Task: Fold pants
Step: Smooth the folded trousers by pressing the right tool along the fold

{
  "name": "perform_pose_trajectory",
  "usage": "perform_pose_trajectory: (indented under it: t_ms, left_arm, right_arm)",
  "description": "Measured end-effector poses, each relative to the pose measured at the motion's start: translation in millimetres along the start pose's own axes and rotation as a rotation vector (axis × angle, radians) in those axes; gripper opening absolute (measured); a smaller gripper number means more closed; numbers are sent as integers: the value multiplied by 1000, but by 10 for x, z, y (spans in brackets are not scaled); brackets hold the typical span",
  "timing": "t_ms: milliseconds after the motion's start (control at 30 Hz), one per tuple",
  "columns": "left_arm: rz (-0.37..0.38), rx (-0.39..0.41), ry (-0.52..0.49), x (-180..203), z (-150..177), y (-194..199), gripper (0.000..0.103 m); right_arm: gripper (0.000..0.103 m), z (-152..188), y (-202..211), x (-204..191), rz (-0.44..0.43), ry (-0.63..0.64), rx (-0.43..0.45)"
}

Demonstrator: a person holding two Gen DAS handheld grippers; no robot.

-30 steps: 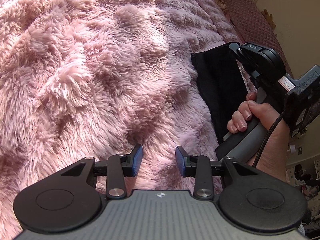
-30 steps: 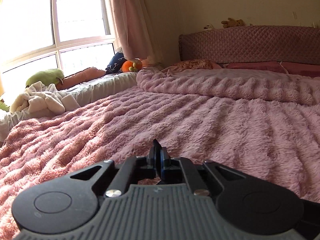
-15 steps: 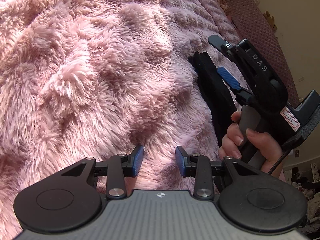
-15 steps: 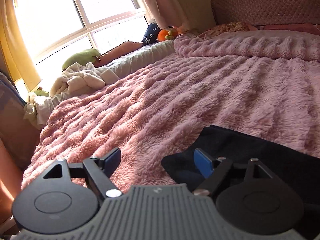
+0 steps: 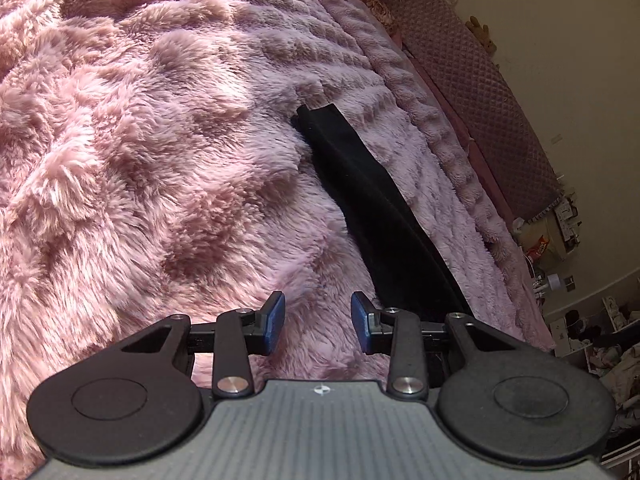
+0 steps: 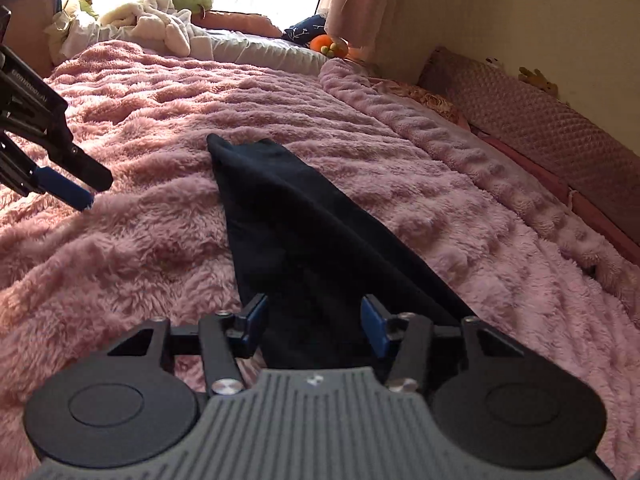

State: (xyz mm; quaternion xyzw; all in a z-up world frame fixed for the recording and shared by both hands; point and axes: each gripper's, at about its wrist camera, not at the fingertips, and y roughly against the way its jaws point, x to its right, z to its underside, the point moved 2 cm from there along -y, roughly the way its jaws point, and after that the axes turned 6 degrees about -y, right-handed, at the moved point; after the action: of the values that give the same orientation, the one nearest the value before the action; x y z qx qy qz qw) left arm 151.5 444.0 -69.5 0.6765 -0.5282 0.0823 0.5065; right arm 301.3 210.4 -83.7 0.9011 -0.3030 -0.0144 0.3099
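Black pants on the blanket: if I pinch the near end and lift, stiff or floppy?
Probably floppy: the black pants lie creased, following the fuzzy pink blanket. Likely light, being thin. The blanket's pile may drag on them, so lift rather than slide.

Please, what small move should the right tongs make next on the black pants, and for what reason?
Probably lower the right tongs a little and close on the near end of the black pants. Their jaws, which have just been closing, stand apart over that end without pinching cloth. The pants lie long and narrow on the pink blanket, so lifting this end toward the far one would fold them. The left tongs stand open and empty beside.
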Motion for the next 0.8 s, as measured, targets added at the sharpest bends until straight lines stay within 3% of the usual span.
perform_pose_trajectory:
  t_ms: [67, 100, 133, 233, 333, 467, 500, 533, 667, 800]
  left_arm:
    - [13, -5, -10, 63, 48, -20, 40]
    - [12, -11, -16, 84, 71, -33, 40]
    - [6, -17, -21, 96, 87, -48, 40]
    - [-26, -30, -54, 117, 113, -89, 40]
    - [-51, -28, -51, 102, 113, -106, 40]
    - [38, -51, -95, 195, 144, -85, 43]
    - [60, -51, -104, 228, 156, -75, 43]
    - [83, -53, -114, 266, 170, -66, 44]
    - [122, -67, -155, 352, 202, -57, 45]
    - [127, -80, -150, 333, 206, -61, 45]
  right_arm:
    - [32, 219, 101, 62, 41, 5, -34]
    - [21, 290, 141, 103, 62, -12, -45]
    - [19, 336, 176, 145, 78, -29, -46]
    - [19, 406, 316, 267, 156, -71, -17]
    - [21, 395, 318, 323, 180, -73, -33]
    - [26, 404, 91, 193, 208, 74, -107]
    - [22, 407, 69, 155, 202, 106, -106]
    - [10, 411, 47, 106, 197, 149, -110]
    - [7, 491, 14, -52, 230, 321, -134]
    - [11, 367, 44, 5, 196, 239, -168]
